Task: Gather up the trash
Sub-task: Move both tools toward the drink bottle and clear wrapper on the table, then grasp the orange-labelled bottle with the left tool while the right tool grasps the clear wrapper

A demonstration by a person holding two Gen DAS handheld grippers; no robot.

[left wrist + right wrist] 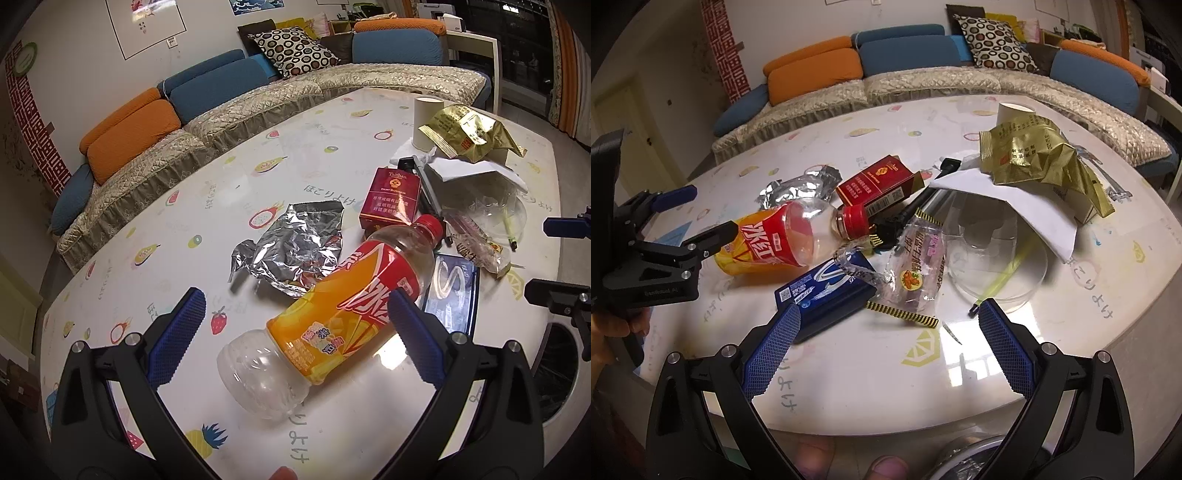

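Note:
An empty drink bottle (332, 314) with an orange and red label and a red cap lies on its side on the white fruit-print table (229, 192). My left gripper (295, 314) is open, its blue pads on either side of the bottle's body. In the right wrist view the bottle (775, 240) lies beside the left gripper (701, 214). My right gripper (888, 317) is open above the table's near edge, just short of a clear snack wrapper (919, 269) with yellow-black striped ends. Nothing is held in it.
Around the bottle lie a silver foil bag (295, 243), a red cigarette box (391, 199) and a blue box (823, 288). Farther right are a clear plastic lid (997, 258), white paper (1034, 214), a gold bag (1034, 155) and a paper cup (426, 122). A sofa (221, 110) runs behind the table.

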